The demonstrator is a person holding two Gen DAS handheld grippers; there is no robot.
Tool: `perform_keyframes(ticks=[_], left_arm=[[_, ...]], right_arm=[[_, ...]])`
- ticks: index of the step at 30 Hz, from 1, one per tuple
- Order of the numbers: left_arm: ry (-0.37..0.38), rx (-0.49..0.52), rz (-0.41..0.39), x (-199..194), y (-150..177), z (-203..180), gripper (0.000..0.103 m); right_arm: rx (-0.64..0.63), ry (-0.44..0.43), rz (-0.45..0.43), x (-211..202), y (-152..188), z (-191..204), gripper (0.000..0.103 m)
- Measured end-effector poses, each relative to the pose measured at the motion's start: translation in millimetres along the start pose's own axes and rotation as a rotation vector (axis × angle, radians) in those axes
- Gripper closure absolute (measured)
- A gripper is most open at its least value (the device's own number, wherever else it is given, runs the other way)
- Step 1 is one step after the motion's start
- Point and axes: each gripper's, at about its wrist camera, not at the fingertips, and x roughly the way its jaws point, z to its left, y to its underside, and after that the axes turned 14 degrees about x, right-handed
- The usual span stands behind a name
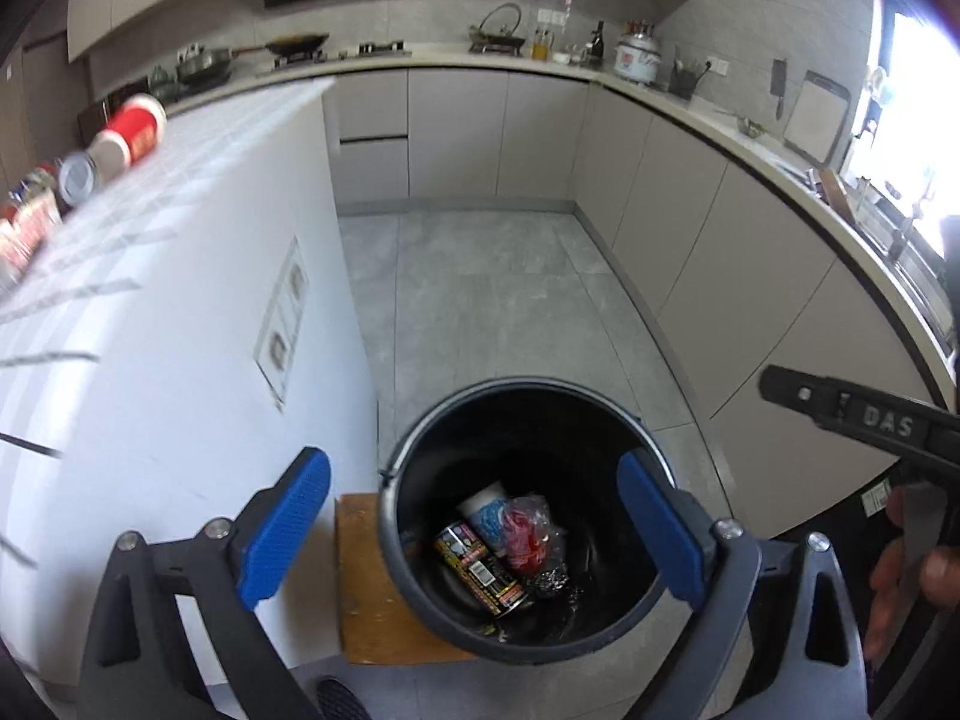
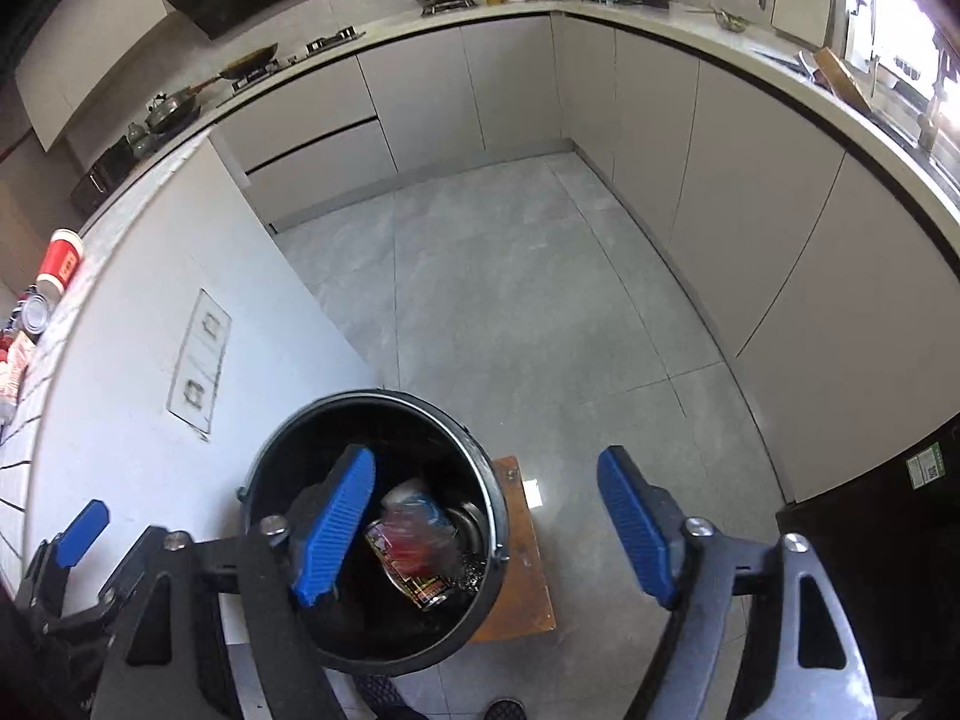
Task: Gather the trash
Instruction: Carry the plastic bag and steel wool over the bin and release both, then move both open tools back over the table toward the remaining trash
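hovering over the black bin [image 1: 414, 564], left gripper [image 1: 474, 531] and right gripper [image 2: 486, 531] both spread apart, empty; can [image 1: 483, 567], cup and wrapper inside. next, probably back to the white counter [image 1: 180, 156] for the red cup [image 1: 141, 126].

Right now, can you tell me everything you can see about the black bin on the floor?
The black bin is round and looks like plastic, with a thin metal handle hanging at its rim. It stands upright with no lid, partly on a wooden board on the grey floor, close beside the white counter wall. Inside lie a printed can, a paper cup, a clear wrapper with red in it and something crinkly and silver. Nothing grips it.
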Motion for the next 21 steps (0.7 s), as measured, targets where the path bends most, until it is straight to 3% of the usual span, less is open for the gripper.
perform_keyframes(ticks=[5, 16, 21], left_arm=[[-0.023, -0.003, -0.054, -33, -11, 23, 0.005], [-0.142, -0.049, -0.119, -80, -3, 93, 0.003], [-0.243, -0.086, -0.118, -99, 13, 138, 0.002]], right_arm=[[0.001, -0.026, -0.012, -22, -1, 17, 0.003], [-0.062, -0.013, -0.044, -54, 3, 71, 0.0], [-0.132, -0.083, -0.028, -59, 8, 122, 0.0]])
